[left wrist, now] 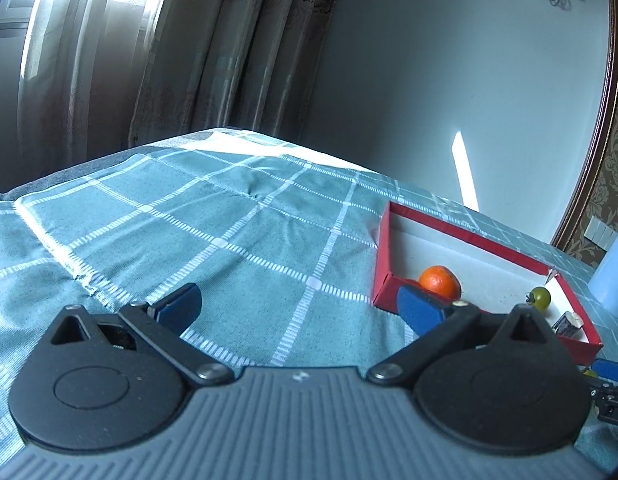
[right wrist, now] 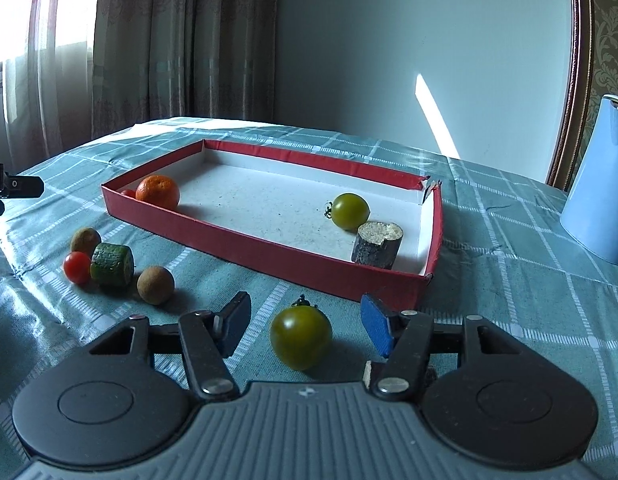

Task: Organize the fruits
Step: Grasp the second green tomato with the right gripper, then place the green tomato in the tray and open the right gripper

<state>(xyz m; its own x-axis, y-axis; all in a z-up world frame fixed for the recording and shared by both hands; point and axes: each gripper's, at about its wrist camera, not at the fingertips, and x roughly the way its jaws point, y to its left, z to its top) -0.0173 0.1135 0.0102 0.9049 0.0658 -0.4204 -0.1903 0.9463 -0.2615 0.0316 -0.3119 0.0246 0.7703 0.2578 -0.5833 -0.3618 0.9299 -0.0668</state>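
A red shallow tray (right wrist: 269, 246) holds an orange (right wrist: 157, 192), a green tomato (right wrist: 350, 211) and a dark cut cylinder (right wrist: 376, 245). In front of the tray a second green tomato (right wrist: 301, 338) lies on the cloth between the fingers of my right gripper (right wrist: 305, 306); a gap shows on both sides, so the pads do not touch it. My left gripper (left wrist: 297, 296) is open wide over bare cloth, just left of the tray (left wrist: 383, 256), with the orange (left wrist: 440, 280) beyond its right finger.
Left of the tray lie two brown round fruits (right wrist: 155, 285), a red cherry tomato (right wrist: 77, 267) and a cucumber piece (right wrist: 112, 265). A blue jug (right wrist: 597, 184) stands at the right. The checked teal cloth (left wrist: 229, 220) stretches to the far edge by the curtains.
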